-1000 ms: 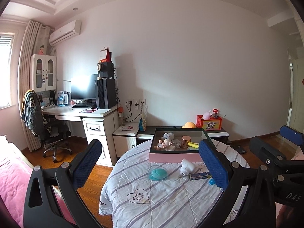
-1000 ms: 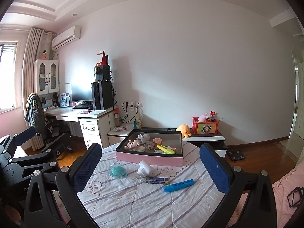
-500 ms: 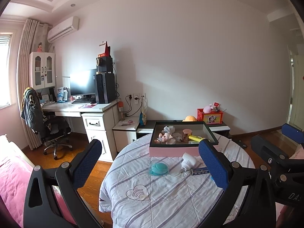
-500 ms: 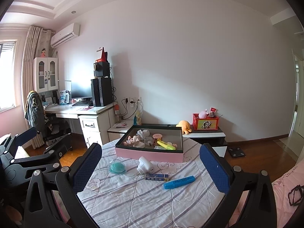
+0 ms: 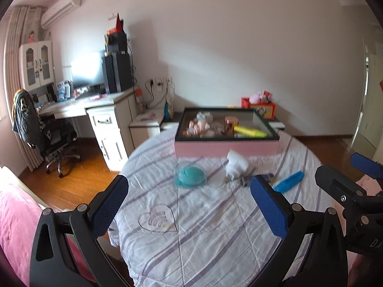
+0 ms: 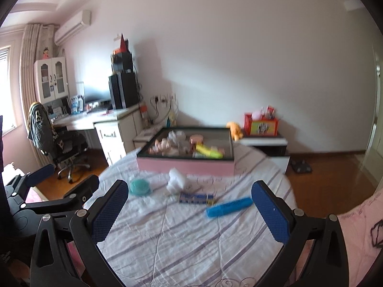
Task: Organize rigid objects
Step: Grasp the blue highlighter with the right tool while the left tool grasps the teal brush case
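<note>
Left wrist view: the left gripper (image 5: 189, 205) is hovering above the near part of the round table (image 5: 215, 239), jaws standing wide apart and gripping nothing. The pink box (image 5: 226, 148) is sitting toward 12 o'clock on the table, its dark rim framing small toys, a copper-coloured cup and a yellow marker (image 5: 249, 131). A teal round container (image 5: 190, 177) is lying at 12 o'clock from the gripper, just short of the box. A white object (image 5: 235, 165) is resting at about 1 o'clock, and a blue marker (image 5: 288, 181) is lying at 2 o'clock, partly behind the right fingertip. The right gripper's body is showing at 3 o'clock.

Right wrist view: the right gripper (image 6: 190, 209) is likewise holding its jaws fully spread, with nothing between them. The blue marker (image 6: 229, 207) is lying at 1 o'clock, just beside a small blue carton (image 6: 196, 198). The pink box (image 6: 186, 166) is sitting at 12 o'clock; the teal container (image 6: 140, 186) is at 11 o'clock. Details are blurred.
</note>
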A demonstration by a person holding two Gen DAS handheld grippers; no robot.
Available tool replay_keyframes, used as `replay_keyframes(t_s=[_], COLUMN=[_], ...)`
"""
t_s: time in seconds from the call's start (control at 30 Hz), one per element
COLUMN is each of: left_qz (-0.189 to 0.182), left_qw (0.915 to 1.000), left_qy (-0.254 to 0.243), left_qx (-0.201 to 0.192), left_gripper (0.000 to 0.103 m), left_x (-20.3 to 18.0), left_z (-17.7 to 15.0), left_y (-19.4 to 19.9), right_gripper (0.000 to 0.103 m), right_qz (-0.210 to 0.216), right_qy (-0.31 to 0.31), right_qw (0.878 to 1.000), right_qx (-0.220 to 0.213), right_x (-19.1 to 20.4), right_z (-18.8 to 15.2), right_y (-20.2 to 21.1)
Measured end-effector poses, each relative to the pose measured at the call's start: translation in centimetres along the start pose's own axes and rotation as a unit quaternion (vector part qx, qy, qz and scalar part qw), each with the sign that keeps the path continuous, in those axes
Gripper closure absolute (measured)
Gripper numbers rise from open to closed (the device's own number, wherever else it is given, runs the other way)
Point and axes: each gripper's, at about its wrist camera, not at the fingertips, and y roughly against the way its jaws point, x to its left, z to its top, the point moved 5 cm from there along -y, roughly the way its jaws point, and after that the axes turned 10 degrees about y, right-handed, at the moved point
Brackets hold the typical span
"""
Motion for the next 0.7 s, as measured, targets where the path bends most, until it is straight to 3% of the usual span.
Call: replay_keyframes(t_s=[0.27,0.43,0.7], left_qz=[0.009,0.02,0.028], left_qw=[0.9966,0.994,0.9908], left_qy=[-0.007,0.003,0.016], left_qx=[0.082,0.107,0.131], left_gripper=[0.0,0.0,0.0], left_x=[1.1,2.3,3.8], left_z=[-4.1,-4.9,-5.0], left_y=[-6.2,-8.7,-12.1], right_gripper=[0.0,0.0,0.0], right_qz=[0.019,0.016,-0.025], right_qy=[-0.039,-0.074,-0.109], right_qw=[0.994,0.988,0.974], right_qx=[0.097,0.134,0.196], right_x=[-0.7,-2.1,-6.0], right_z=[-5.1,-6.9,-7.8], right_y=[-7.2,-11.3,-16.9])
